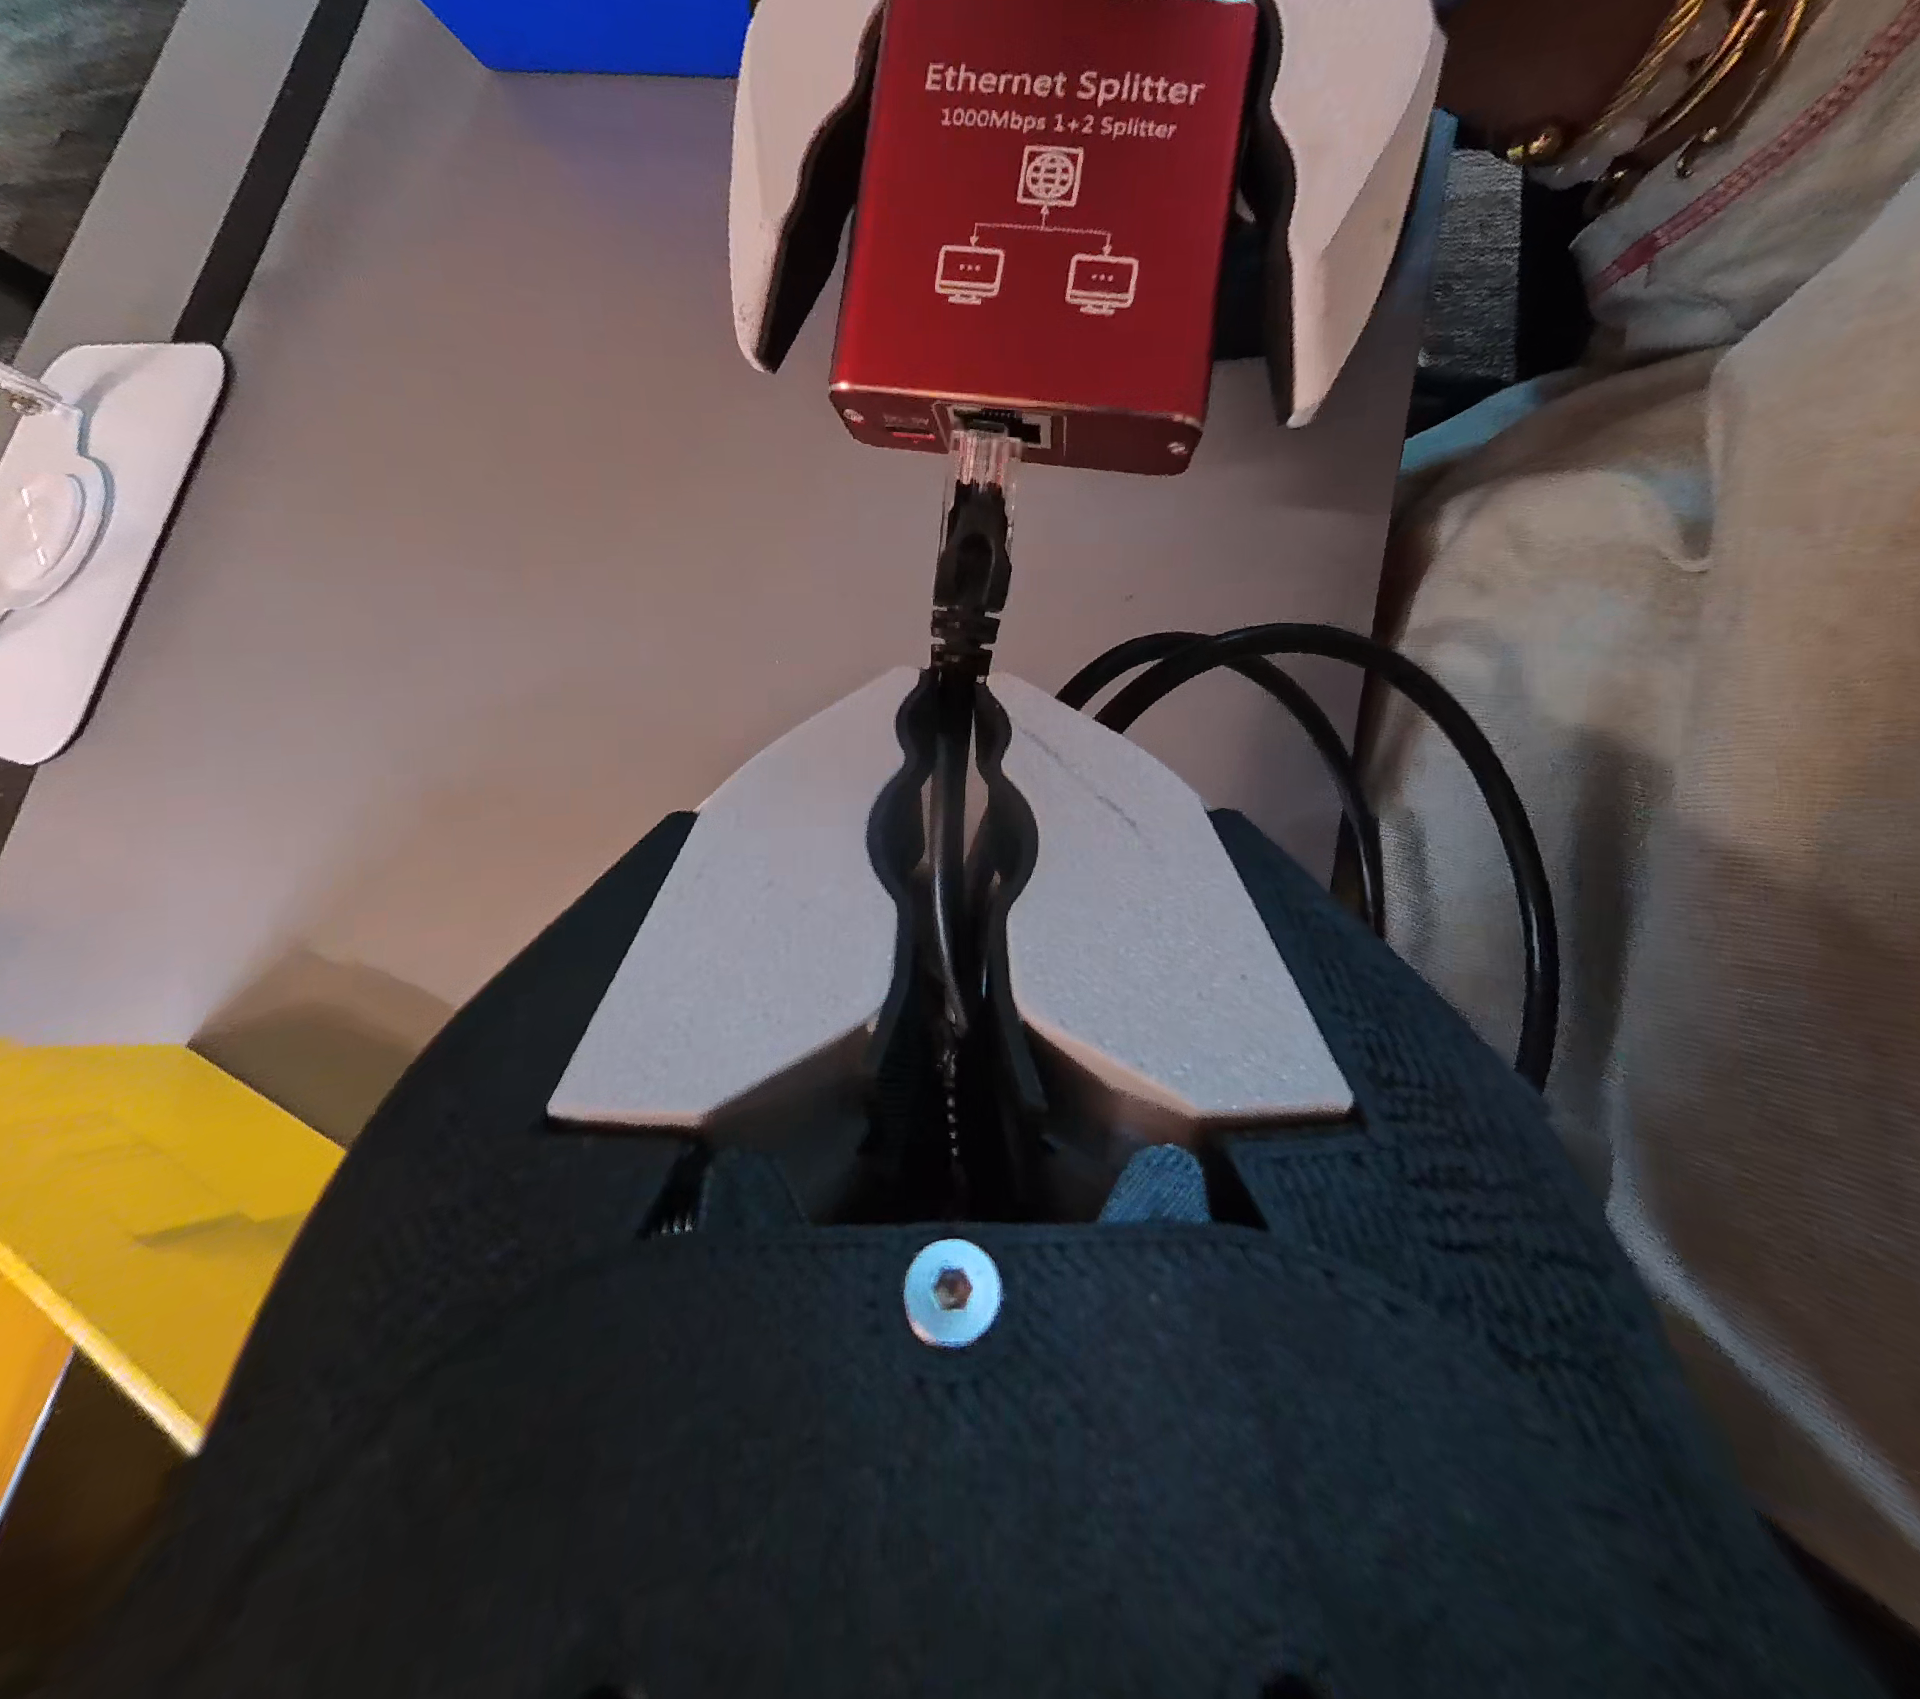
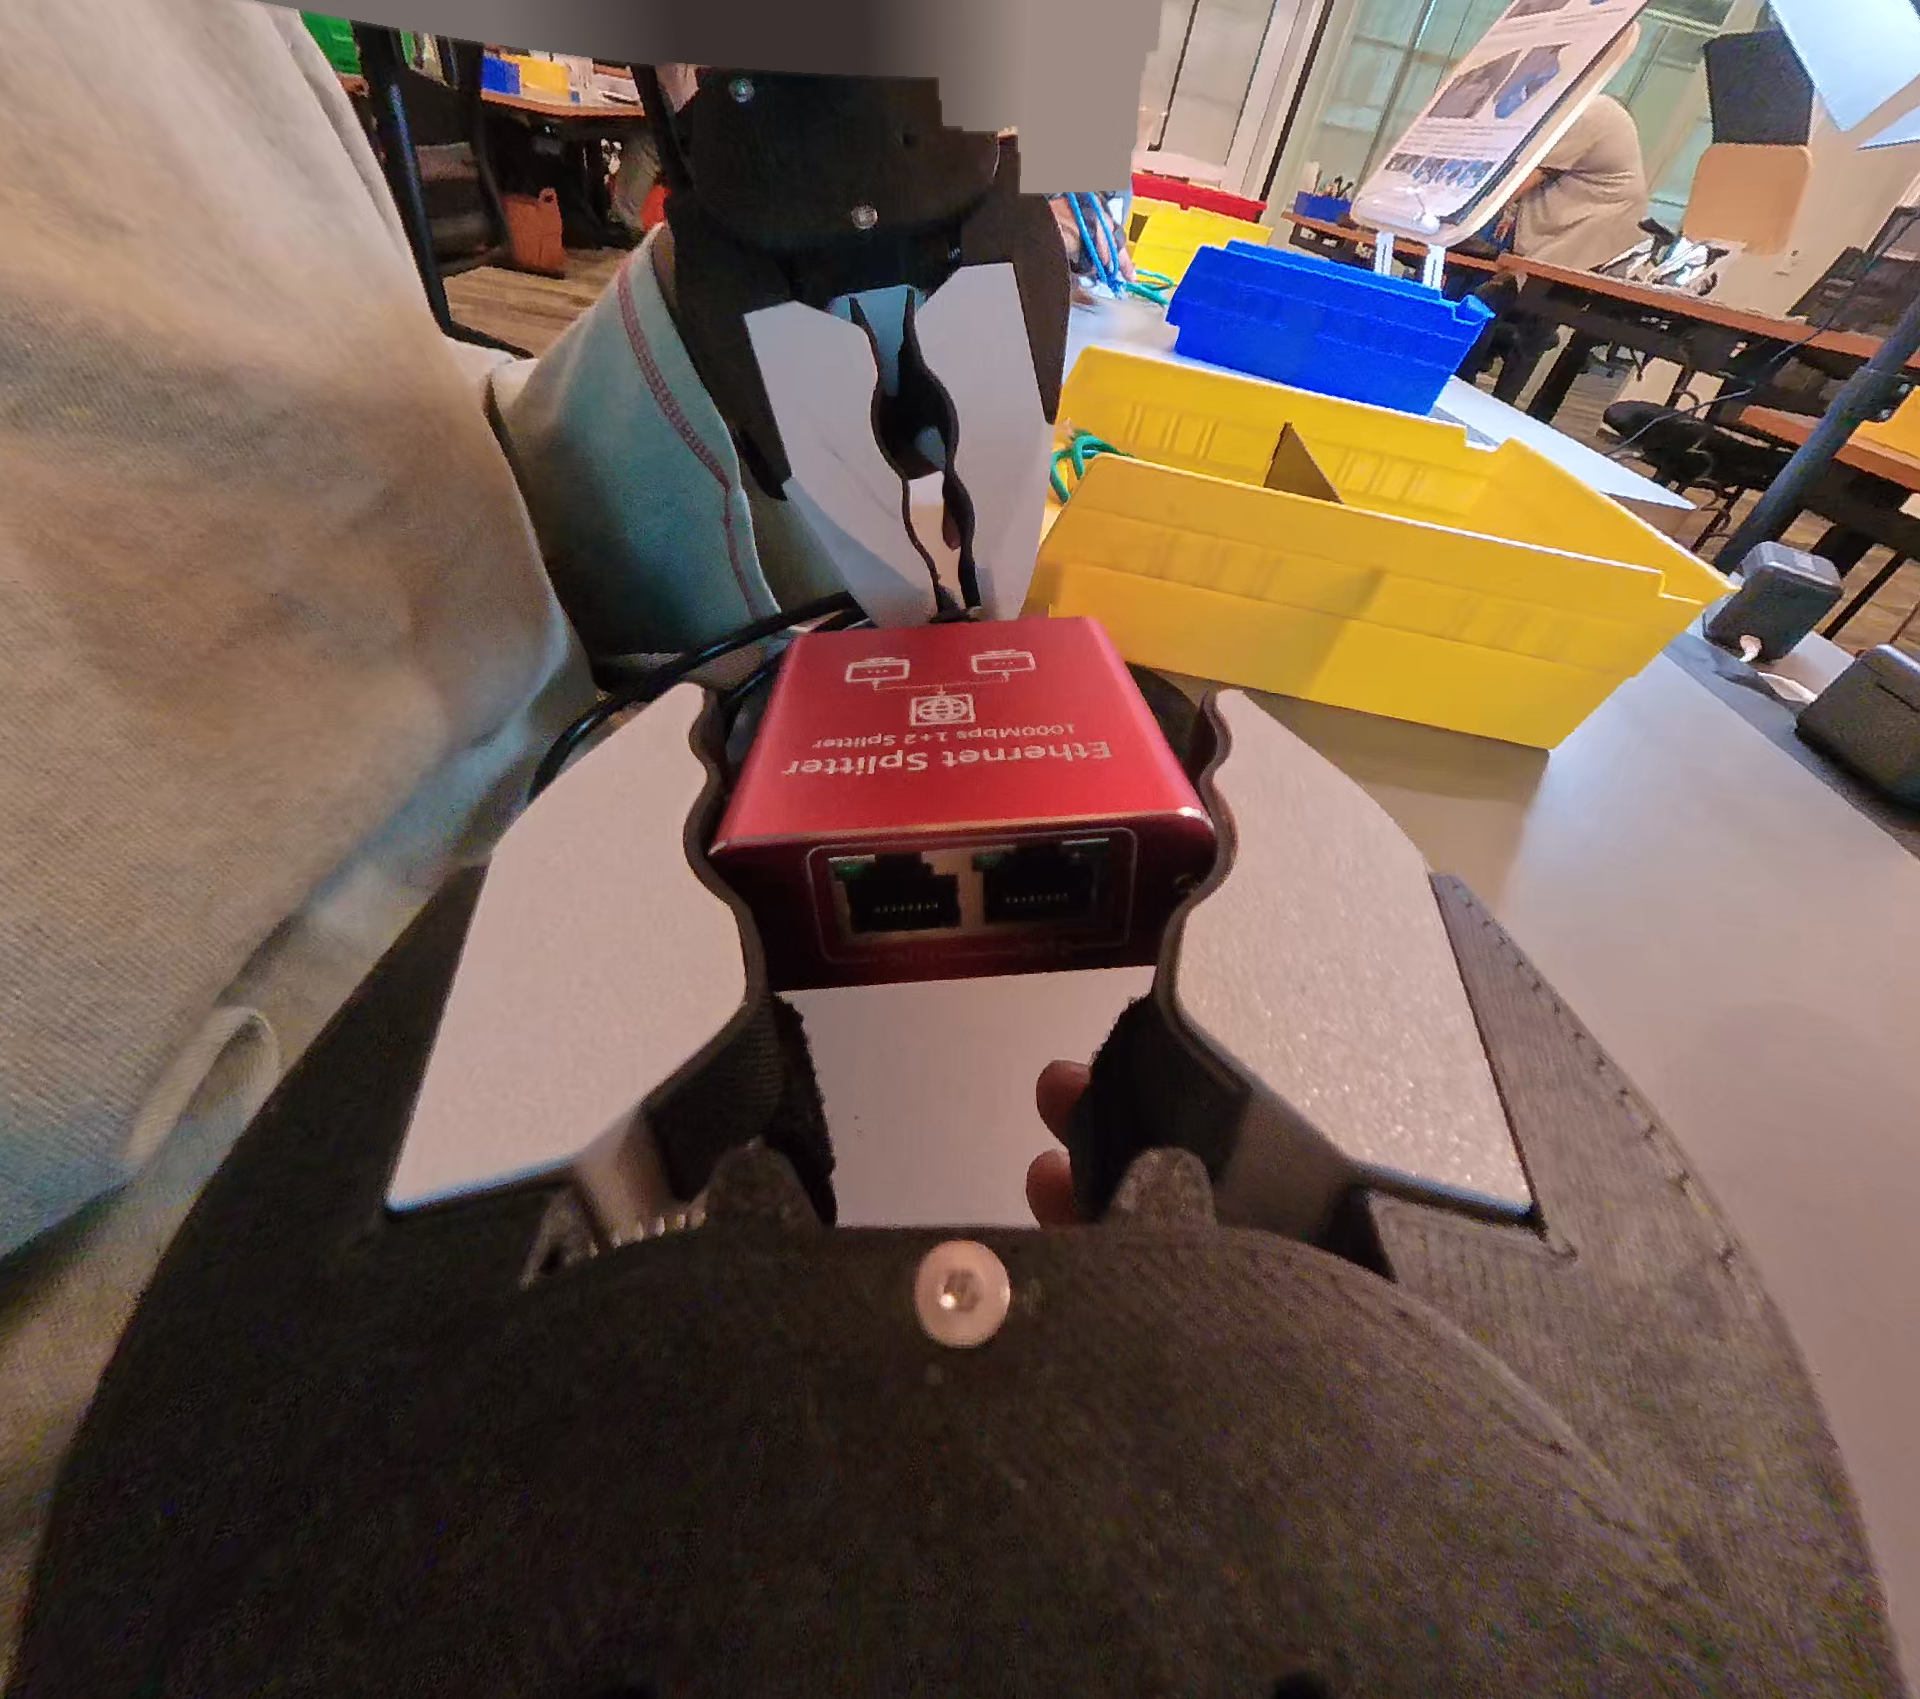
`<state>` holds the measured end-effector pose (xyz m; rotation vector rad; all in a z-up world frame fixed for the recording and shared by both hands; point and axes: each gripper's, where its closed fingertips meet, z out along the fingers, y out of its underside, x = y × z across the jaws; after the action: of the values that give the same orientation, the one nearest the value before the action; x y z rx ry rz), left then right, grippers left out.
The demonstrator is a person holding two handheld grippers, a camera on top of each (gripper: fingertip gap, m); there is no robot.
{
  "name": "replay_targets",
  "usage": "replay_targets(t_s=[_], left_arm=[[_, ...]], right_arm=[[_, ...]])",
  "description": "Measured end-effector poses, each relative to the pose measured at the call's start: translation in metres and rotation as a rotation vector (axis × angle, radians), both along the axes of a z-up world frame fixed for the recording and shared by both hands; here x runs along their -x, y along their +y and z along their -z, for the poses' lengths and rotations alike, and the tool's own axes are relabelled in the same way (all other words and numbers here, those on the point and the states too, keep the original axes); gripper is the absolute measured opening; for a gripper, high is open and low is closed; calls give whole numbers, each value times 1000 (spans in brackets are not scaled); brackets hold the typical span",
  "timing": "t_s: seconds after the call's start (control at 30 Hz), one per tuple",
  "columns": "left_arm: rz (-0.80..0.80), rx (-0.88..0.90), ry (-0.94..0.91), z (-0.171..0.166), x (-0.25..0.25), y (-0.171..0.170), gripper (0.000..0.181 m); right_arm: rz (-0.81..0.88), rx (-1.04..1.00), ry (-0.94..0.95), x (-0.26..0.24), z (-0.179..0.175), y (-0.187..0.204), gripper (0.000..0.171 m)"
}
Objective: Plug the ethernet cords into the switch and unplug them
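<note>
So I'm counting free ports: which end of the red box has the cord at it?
The single-port end of the red box, facing the left gripper, where the cord meets it. Both ports on the twin-port end sit empty.

I see white lettering and network pictograms on the red switch's [image 1: 1044, 195] top; a tilted poster [image 2: 1538, 60] carries unreadable print.

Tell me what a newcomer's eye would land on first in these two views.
First, the red switch, clamped between the fingers of the right gripper above the grey table. Next, the black ethernet cord, pinched in the left gripper, its clear plug at the switch's single port. Then the yellow bin and blue bin beyond.
</note>
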<state>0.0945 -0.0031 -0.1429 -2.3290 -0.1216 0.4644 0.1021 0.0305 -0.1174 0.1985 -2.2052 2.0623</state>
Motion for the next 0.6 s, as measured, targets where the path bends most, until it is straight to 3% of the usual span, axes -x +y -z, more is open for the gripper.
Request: replay_targets(t_s=[0.03,0.6], left_arm=[[9,-7,-11,0,-2,1,6],[21,-52,-78,3,-1,3,6]], right_arm=[[2,6,5,0,0,1,86],[-20,29,34,-3,2,3,86]])
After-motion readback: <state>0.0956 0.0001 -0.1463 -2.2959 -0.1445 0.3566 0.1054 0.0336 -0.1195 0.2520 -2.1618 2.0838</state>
